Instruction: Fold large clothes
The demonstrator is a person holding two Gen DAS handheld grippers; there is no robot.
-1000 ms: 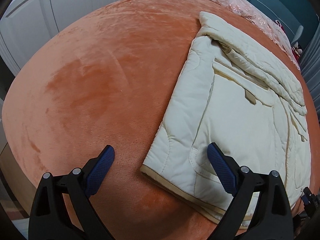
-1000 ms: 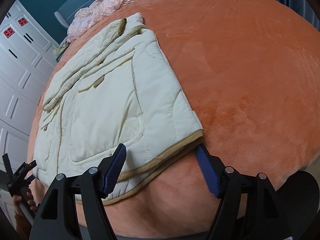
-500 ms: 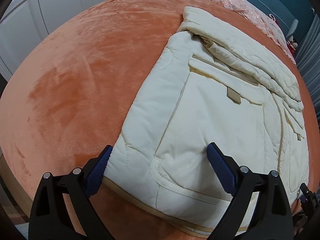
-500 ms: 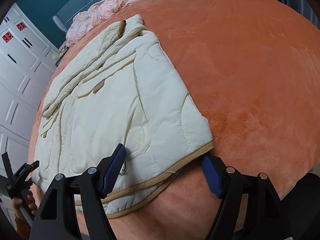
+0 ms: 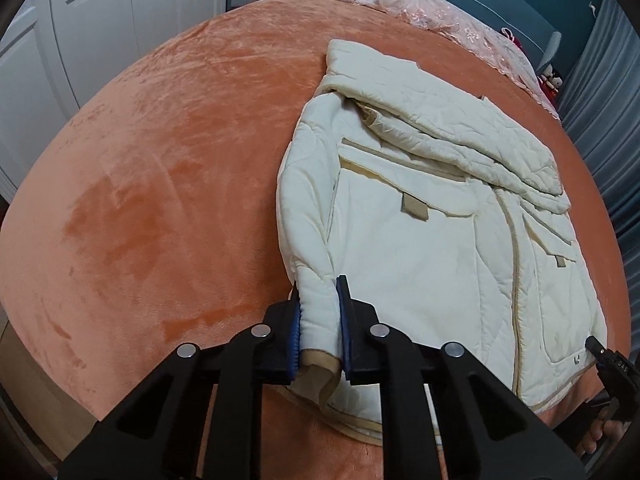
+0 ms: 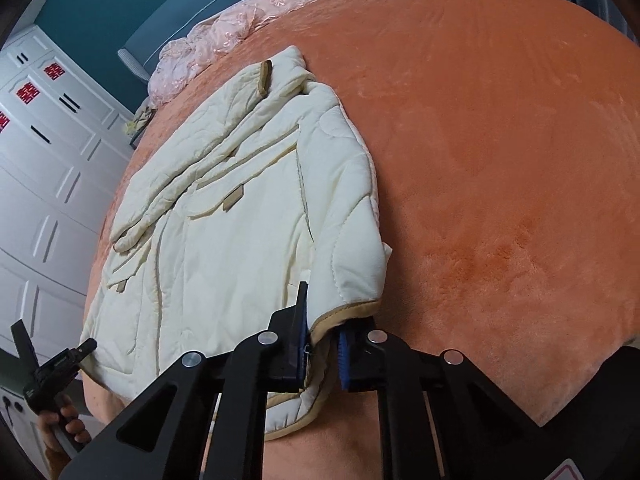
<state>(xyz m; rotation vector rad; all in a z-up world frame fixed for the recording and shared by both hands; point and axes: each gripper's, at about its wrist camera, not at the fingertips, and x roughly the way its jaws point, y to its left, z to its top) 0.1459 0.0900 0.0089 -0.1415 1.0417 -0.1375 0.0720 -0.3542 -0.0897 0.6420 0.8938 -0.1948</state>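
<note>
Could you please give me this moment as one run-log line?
stage: hem grasp | left gripper: just closed on jacket hem corner | right gripper: just closed on other hem corner | jacket: sleeves folded in, on orange blanket

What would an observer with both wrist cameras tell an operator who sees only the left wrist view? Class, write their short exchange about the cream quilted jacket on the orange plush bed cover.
Operator: My left tongs have just closed on a hem corner of the cream quilted jacket. Is the other corner gripped?
Observer: Yes. The right tongs have just closed on the tan-trimmed corner, with fabric pinched between them.
Operator: I see plain white cupboard doors. Any markings?
Observer: In the right wrist view, white doors carry red paper emblems.
</note>
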